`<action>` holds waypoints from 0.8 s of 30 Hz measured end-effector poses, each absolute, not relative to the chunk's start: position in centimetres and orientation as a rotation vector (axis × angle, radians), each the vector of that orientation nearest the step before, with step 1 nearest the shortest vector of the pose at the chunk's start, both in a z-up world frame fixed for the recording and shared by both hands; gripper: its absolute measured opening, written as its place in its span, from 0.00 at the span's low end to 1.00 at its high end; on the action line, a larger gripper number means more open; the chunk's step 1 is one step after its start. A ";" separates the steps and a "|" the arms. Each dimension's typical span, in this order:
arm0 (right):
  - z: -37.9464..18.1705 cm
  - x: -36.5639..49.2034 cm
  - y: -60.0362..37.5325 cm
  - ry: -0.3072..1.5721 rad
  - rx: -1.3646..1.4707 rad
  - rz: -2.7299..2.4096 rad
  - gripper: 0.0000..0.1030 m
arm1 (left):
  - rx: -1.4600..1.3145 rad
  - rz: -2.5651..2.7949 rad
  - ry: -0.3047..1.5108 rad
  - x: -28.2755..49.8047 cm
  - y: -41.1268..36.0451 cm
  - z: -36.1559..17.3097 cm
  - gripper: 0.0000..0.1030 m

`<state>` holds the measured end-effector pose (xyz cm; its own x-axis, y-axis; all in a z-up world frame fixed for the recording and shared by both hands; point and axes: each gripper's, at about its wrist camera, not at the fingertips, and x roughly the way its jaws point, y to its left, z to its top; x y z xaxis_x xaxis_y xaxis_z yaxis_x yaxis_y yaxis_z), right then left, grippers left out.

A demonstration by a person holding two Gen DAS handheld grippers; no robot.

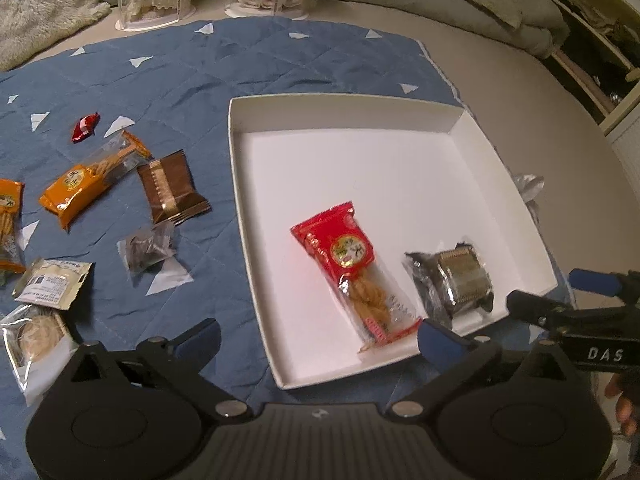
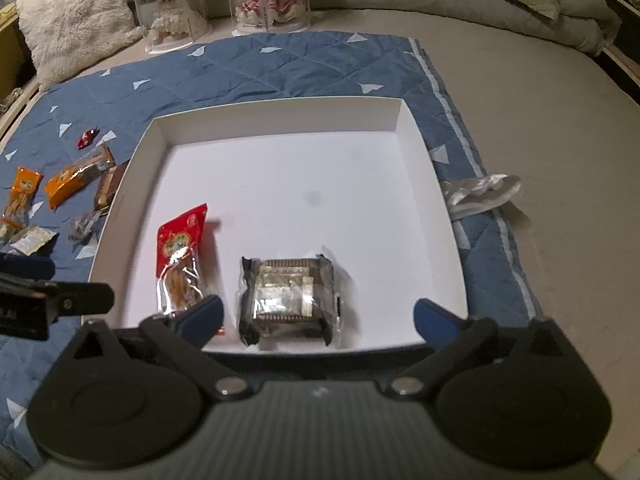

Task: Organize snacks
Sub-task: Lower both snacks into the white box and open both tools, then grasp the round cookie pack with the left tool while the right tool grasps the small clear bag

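Both my grippers, left [image 1: 318, 338] and right [image 2: 318, 316], fingers wide, nothing held; red snack [image 1: 352, 276] and dark packet [image 2: 288, 300] rest in white tray [image 2: 280, 114], sorted from loose blue-quilt [image 1: 240, 60] snacks.

We note both wrist cameras looking steeply down from close above, left one offset leftward, sharing the white tray [image 1: 460, 118] [image 2: 276, 110] on the blue quilt [image 1: 200, 80] [image 2: 280, 64].

Dim room, blue quilted mat [image 1: 248, 64]
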<state>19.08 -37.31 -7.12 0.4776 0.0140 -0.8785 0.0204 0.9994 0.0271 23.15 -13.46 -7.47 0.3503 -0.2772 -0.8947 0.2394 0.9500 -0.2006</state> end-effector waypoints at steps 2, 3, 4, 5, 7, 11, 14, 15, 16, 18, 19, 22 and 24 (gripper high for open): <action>-7.0 18.8 -37.4 1.071 0.030 -0.012 1.00 | -0.029 -0.330 1.168 22.8 -13.3 -7.5 1.00; -7.0 18.6 -37.4 1.069 0.027 -0.017 1.00 | -0.026 -0.329 1.168 22.7 -13.2 -7.4 1.00; -7.0 18.5 -37.4 1.072 0.027 -0.014 1.00 | -0.023 -0.327 1.168 22.5 -13.0 -7.4 1.00; -7.0 18.3 -37.4 1.074 0.029 -0.008 1.00 | -0.021 -0.322 1.169 22.4 -12.8 -7.4 1.00; -6.9 18.0 -37.4 1.071 0.031 -0.010 1.00 | -0.020 -0.306 1.169 22.3 -12.4 -7.3 1.00; -6.7 17.6 -37.4 1.061 0.040 -0.016 1.00 | -0.030 -0.283 1.159 21.9 -11.5 -6.8 1.00; -6.3 17.4 -37.4 1.053 0.058 -0.014 1.00 | -0.038 -0.271 1.151 21.5 -10.8 -6.4 1.00; -6.2 17.3 -37.3 1.050 0.060 -0.011 1.00 | -0.041 -0.264 1.149 21.4 -10.5 -6.3 1.00; -6.1 17.3 -37.1 1.046 0.060 -0.007 1.00 | -0.043 -0.255 1.147 21.3 -10.2 -6.2 1.00; -5.9 17.2 -36.7 1.042 0.060 0.000 1.00 | -0.045 -0.234 1.142 21.1 -9.5 -6.0 1.00; -5.9 17.2 -36.5 1.040 0.061 0.004 1.00 | -0.046 -0.226 1.139 21.1 -9.2 -5.9 1.00; -5.6 17.2 -35.6 1.034 0.062 0.014 1.00 | -0.047 -0.203 1.130 20.8 -8.1 -5.7 1.00; -5.4 17.3 -35.0 1.030 0.066 0.021 1.00 | -0.046 -0.189 1.127 20.6 -7.4 -5.7 1.00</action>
